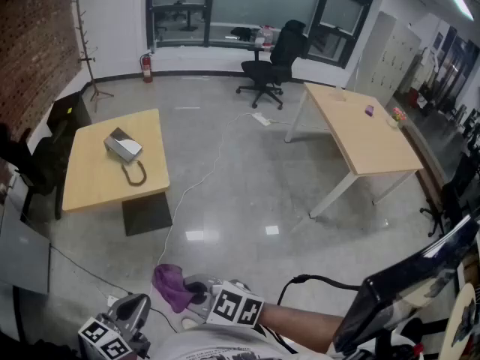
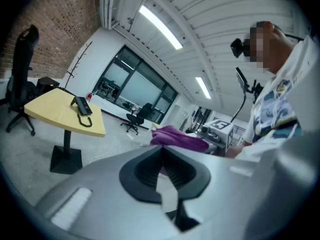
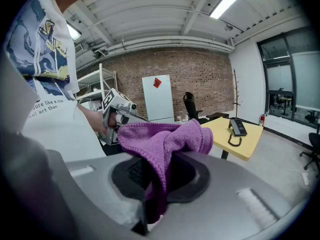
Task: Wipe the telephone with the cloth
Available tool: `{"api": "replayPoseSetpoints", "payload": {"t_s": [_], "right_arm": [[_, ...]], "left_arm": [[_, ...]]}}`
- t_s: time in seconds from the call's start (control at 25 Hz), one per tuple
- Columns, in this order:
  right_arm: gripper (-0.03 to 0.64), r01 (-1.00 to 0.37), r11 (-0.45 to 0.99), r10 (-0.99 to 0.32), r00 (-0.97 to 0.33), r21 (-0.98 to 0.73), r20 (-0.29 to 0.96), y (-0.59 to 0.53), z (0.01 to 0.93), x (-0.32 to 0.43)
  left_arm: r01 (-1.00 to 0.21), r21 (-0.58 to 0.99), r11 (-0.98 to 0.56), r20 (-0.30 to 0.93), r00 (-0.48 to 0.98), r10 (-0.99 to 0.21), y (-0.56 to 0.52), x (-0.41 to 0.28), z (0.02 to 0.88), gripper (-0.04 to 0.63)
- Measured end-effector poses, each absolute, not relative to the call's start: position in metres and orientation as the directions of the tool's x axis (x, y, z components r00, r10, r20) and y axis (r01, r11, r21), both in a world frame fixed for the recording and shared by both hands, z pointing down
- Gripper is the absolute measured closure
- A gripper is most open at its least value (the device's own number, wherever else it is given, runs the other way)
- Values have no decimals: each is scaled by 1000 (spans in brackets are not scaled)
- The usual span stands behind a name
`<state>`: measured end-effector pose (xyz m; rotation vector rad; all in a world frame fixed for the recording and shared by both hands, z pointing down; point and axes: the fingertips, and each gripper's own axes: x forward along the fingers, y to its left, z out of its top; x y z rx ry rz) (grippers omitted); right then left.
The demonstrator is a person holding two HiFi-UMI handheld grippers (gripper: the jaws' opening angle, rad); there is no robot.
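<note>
Two grippers sit low in the head view: your right gripper [image 1: 196, 289] pinches a purple cloth [image 1: 171, 285], and your left gripper [image 1: 137, 303] is just beside it. The telephone [image 1: 122, 147] lies on the small yellow table [image 1: 94, 182], well apart from both. In the left gripper view, your jaws are pressed together with nothing between them. In the right gripper view, your jaws are clamped on the cloth, which drapes over them; the telephone lies beyond, on the table.

Left hand-held gripper [image 2: 161, 154], right hand-held gripper [image 3: 155, 169] grey; white T-shirt [image 3: 50, 119], blue print.
</note>
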<state>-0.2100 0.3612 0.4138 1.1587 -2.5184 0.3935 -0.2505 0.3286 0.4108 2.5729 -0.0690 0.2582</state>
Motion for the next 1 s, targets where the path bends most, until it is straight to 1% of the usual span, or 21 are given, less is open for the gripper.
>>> {"api": "replayPoseSetpoints", "payload": {"t_s": [0.4,0.64,1.0], "right_arm": [[572,-790,599,-691,-591,-128,417,369,421,-251],[572,-813,566,-702,-562,-136,436,369,429,-252],[572,-826,549,-706,-539,-127,460,353,420,-238]], "left_arm": [[-85,526,-846,199,980,25,337,-295,424,592],[-50,534,-844,177,983,54,331,-294,434,592],[-71,580,-812,157,987,26,314,-292,441,592]]}}
